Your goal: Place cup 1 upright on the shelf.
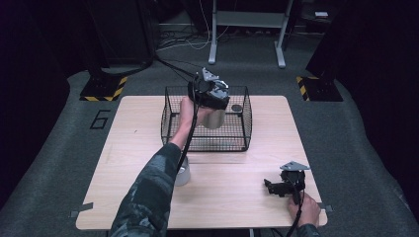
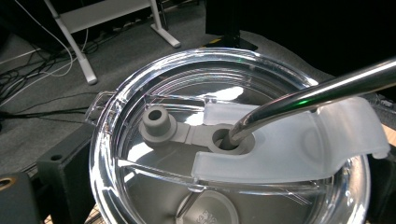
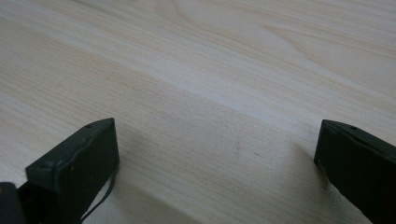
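A steel tumbler hangs over the black wire basket, with my left gripper shut on it from above. In the left gripper view its clear lid is very close, with a grey rubber plug and a frosted tab. A metal straw leans out of the lid's hole to the right. A black jaw shows at the lid's left edge. My right gripper rests on the table's front right, open; its jaws stand wide apart over bare wood.
The basket stands at the back middle of the wooden table, with a small dark round thing inside. A second silver cup stands near the table's middle, partly hidden by the left forearm. Table legs and cables lie on the floor beyond.
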